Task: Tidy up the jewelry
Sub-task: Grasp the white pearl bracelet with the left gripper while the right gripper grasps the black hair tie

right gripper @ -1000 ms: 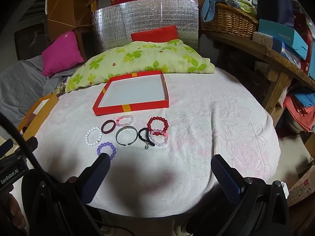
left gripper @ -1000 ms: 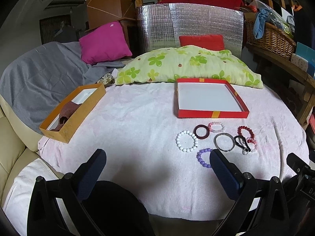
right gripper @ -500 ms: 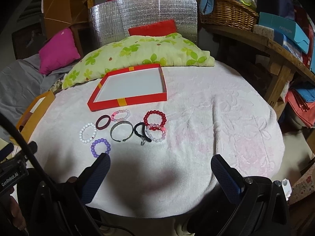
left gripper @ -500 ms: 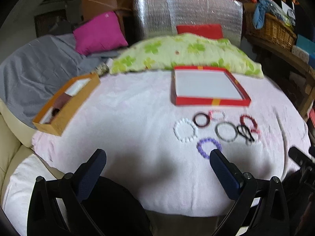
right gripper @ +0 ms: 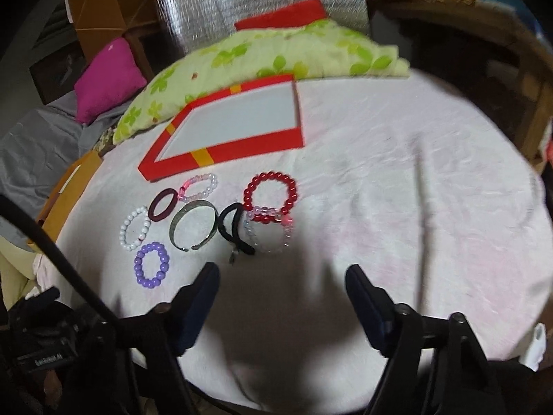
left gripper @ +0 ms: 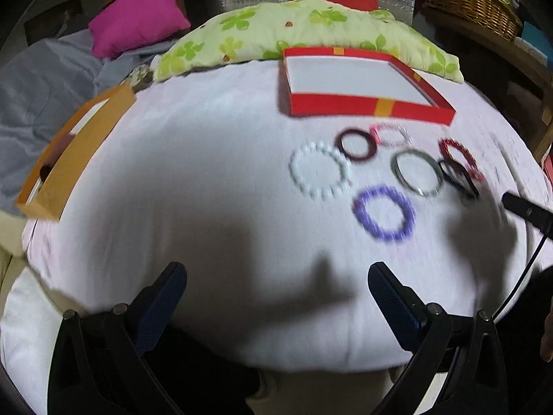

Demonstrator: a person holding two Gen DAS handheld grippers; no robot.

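On the round table [right gripper: 397, 180], covered by a pale pink cloth, a red tray [right gripper: 228, 121] with a white floor sits near the far edge, just in front of a green flowered pillow [right gripper: 276, 52]. Bracelets lie in a loose cluster on the cloth just in front of the tray: white bead bracelet [right gripper: 134, 229], purple bead bracelet [right gripper: 152, 265], dark maroon ring [right gripper: 162, 205], pink-and-clear bead bracelet [right gripper: 200, 186], grey metal bangle [right gripper: 193, 230], black hair tie [right gripper: 235, 231], red bead bracelet [right gripper: 269, 196], clear bead bracelet [right gripper: 269, 235] overlapping the red one. Orange box [left gripper: 69, 152] sits at the table's left edge. Right gripper [right gripper: 281, 278] hangs over the cloth near the hair tie, jaws closing, nothing between them. Left gripper [left gripper: 276, 276] is spread wide over bare cloth, empty, purple bracelet ahead to its right. Left view blurred.
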